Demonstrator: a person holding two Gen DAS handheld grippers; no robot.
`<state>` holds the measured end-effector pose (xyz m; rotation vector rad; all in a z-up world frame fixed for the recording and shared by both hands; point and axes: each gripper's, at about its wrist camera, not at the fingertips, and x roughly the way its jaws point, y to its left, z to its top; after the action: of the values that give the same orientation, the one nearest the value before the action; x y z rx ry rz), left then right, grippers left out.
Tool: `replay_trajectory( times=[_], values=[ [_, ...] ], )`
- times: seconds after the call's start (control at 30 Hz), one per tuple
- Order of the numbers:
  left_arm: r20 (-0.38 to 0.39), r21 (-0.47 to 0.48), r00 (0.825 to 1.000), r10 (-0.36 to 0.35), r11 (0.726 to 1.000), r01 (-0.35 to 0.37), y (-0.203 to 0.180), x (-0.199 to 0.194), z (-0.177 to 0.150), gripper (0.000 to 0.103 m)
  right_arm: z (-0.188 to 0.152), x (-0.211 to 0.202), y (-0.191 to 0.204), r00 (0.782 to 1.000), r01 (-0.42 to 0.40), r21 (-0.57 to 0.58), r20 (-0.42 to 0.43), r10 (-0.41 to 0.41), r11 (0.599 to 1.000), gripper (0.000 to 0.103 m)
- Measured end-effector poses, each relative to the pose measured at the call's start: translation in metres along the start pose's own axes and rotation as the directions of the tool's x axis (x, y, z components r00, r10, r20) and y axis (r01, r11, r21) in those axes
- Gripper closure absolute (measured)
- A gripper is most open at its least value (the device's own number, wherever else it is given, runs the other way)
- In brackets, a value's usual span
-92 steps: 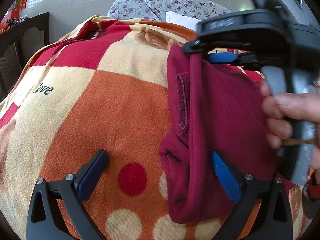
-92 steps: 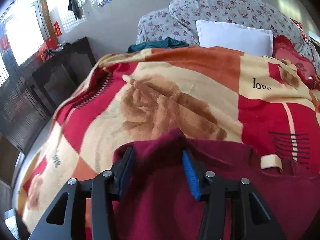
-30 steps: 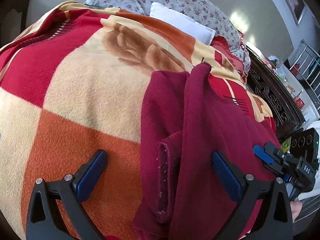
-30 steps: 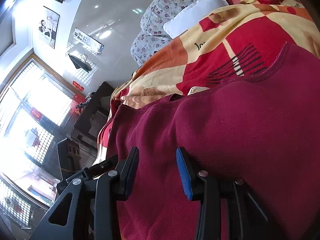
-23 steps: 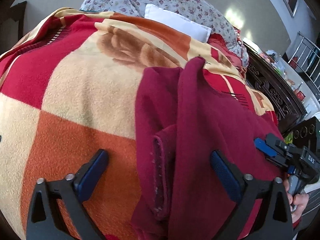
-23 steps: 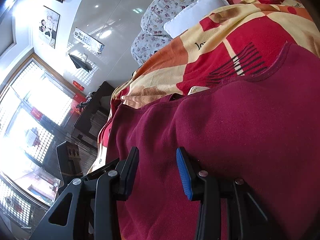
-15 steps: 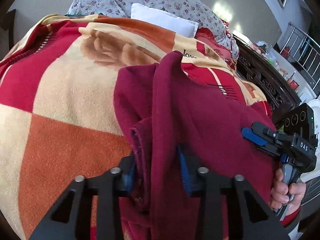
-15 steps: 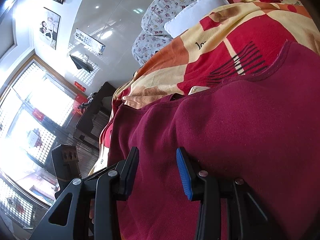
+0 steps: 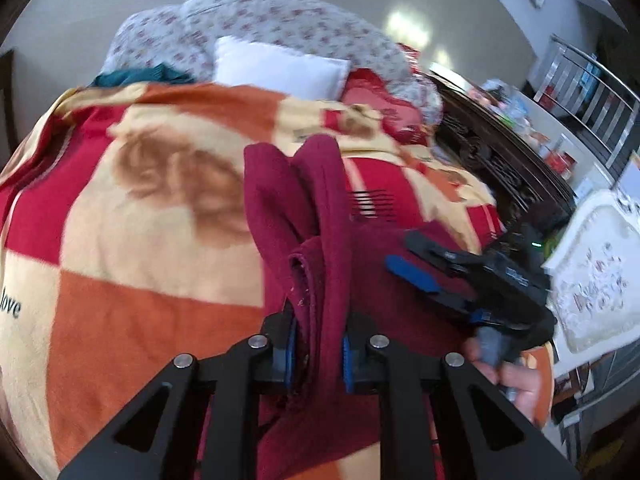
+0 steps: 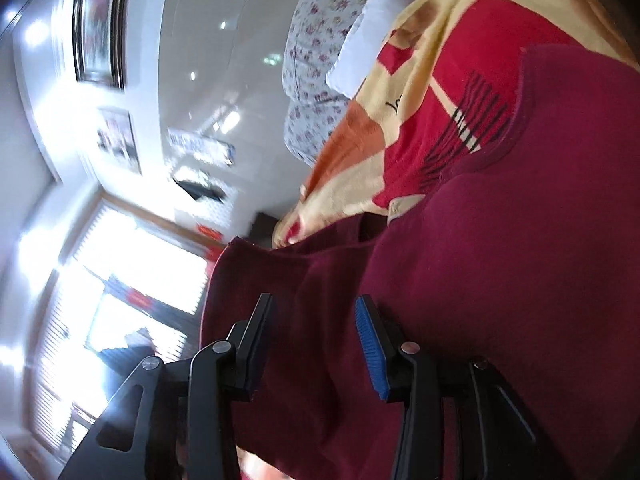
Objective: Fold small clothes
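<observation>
From the left wrist camera we see our left gripper (image 9: 316, 354), whose jaws have just been closing, clamped on a bunched fold of the maroon garment (image 9: 320, 216). The fold stands up from the patterned blanket (image 9: 152, 200), and the rest of the garment spreads over the blanket to the right. Only this view shows the right gripper (image 9: 416, 276) from outside: it lies low over the garment's right part, held by a hand (image 9: 516, 384) at the blanket's right edge. Beyond the blanket's far end lie a white pillow (image 9: 276, 68), floral pillows (image 9: 280, 20) and a teal cloth (image 9: 140, 76).

The right wrist camera is rolled sideways and blurred. Its jaws have just been opening and stand apart, with maroon cloth lying between the pads (image 10: 370, 344); the pads seem not to press on it, though the blur leaves us unsure. This view alone shows the garment's curved hem against the blanket and, away from the blanket, a bright window (image 10: 120, 280) and a framed picture (image 10: 98, 24).
</observation>
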<state>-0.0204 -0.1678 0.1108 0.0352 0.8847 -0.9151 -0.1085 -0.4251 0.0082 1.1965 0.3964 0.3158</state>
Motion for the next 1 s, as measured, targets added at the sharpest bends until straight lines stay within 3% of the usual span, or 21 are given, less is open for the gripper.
replay_trajectory(
  times=[0.17,0.23,0.4,0.53,0.63,0.67,0.73,0.77,0.8,0.87,1.0],
  values=[
    [-0.031,0.074,0.999,0.017,0.997,-0.015,-0.056,0.024,-0.001,0.087,0.007,-0.028,-0.014,0.977,-0.185,0.159,0.138,0.164,0.970,0.035],
    [-0.056,0.089,0.998,0.024,0.996,-0.019,-0.075,0.039,-0.008,0.087,0.010,-0.033,-0.013,0.972,-0.211,0.186,0.140,0.187,0.960,0.027],
    [-0.062,0.162,0.993,0.096,0.983,-0.085,-0.098,0.062,-0.028,0.087,0.012,-0.030,0.004,0.992,-0.126,0.125,0.048,0.121,0.984,0.018],
    [-0.053,0.185,0.992,0.115,0.977,-0.104,-0.101,0.063,-0.033,0.087,0.008,-0.022,0.023,1.000,0.002,-0.003,-0.031,-0.002,1.000,0.015],
    [-0.053,0.203,0.991,0.121,0.973,-0.108,-0.103,0.061,-0.037,0.085,0.001,-0.016,0.036,0.992,0.110,-0.142,-0.040,-0.116,0.984,0.016],
    [-0.059,0.205,0.992,0.116,0.974,-0.101,-0.104,0.060,-0.038,0.081,-0.001,-0.016,0.038,0.989,0.139,-0.175,-0.024,-0.145,0.975,0.019],
    [-0.075,0.208,0.992,0.100,0.975,-0.083,-0.106,0.055,-0.041,0.070,-0.004,-0.015,0.039,0.974,0.219,-0.241,0.003,-0.224,0.946,0.047],
    [-0.087,0.216,0.992,0.091,0.974,-0.071,-0.107,0.051,-0.043,0.066,-0.004,-0.018,0.036,0.968,0.247,-0.247,0.017,-0.250,0.937,0.067],
    [-0.099,0.228,0.992,0.076,0.972,-0.051,-0.108,0.041,-0.046,0.066,-0.001,-0.021,0.031,0.964,0.266,-0.233,0.034,-0.265,0.935,0.076],
    [-0.076,0.257,0.996,0.055,0.966,-0.033,-0.107,0.015,-0.052,0.064,0.002,-0.026,0.024,0.964,0.265,-0.212,0.044,-0.262,0.941,0.080],
    [0.036,0.302,0.989,0.141,0.942,-0.145,-0.090,-0.028,-0.062,0.040,0.003,-0.030,0.024,0.963,0.268,-0.218,0.048,-0.264,0.938,0.081]
  ],
)
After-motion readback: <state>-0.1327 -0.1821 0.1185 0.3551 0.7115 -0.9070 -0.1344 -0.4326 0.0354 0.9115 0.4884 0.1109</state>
